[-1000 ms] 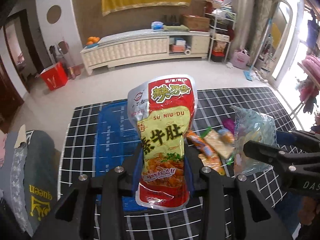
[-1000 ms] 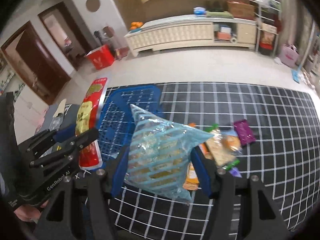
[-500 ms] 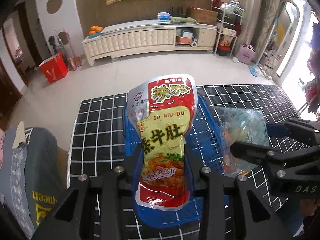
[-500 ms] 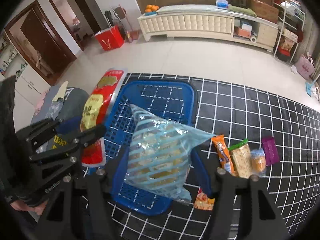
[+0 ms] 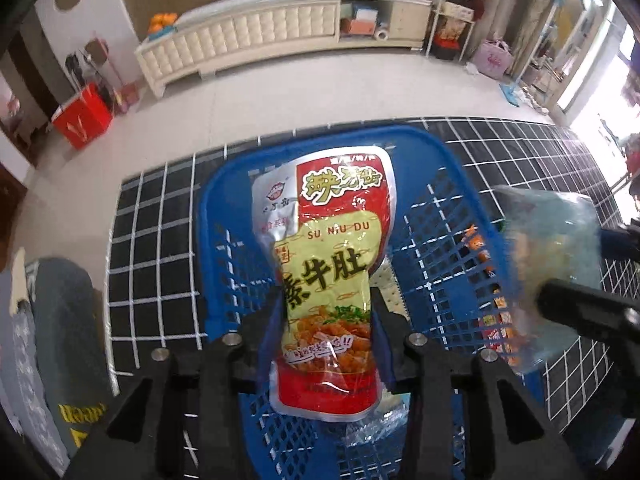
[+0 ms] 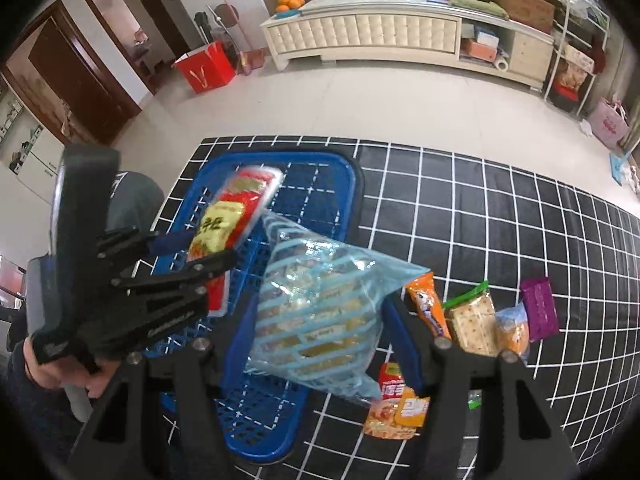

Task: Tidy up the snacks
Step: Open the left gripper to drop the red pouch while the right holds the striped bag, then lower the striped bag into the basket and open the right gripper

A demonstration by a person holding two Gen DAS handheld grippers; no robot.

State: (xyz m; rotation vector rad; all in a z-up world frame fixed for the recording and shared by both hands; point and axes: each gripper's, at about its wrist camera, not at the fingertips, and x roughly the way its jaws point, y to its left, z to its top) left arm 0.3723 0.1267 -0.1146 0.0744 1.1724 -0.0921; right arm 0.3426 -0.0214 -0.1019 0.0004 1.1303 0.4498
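Note:
A blue plastic basket (image 5: 224, 184) stands on the black grid tablecloth. My left gripper (image 5: 326, 312) holds a red and yellow snack pouch (image 5: 328, 264) upright over the basket's inside. Its jaws are opening, and the pouch is still between the pads. From the right wrist view the same pouch (image 6: 224, 224) hangs over the basket's (image 6: 344, 184) left half. My right gripper (image 6: 316, 312) is shut on a clear bag with blue stripes (image 6: 320, 304), just above the basket's near right rim. That bag (image 5: 556, 240) shows blurred at the right of the left wrist view.
Several loose snacks lie right of the basket: an orange packet (image 6: 428, 308), a cracker pack (image 6: 472, 320), a purple packet (image 6: 540, 312) and a red-orange pack (image 6: 400, 408). A grey cushion (image 5: 64, 320) sits beyond the table's left edge. The floor lies past the far edge.
Both grippers came down and across over the blue basket with their packets. The pouch now hangs inside the basket's outline, and the striped bag sits at its right rim.

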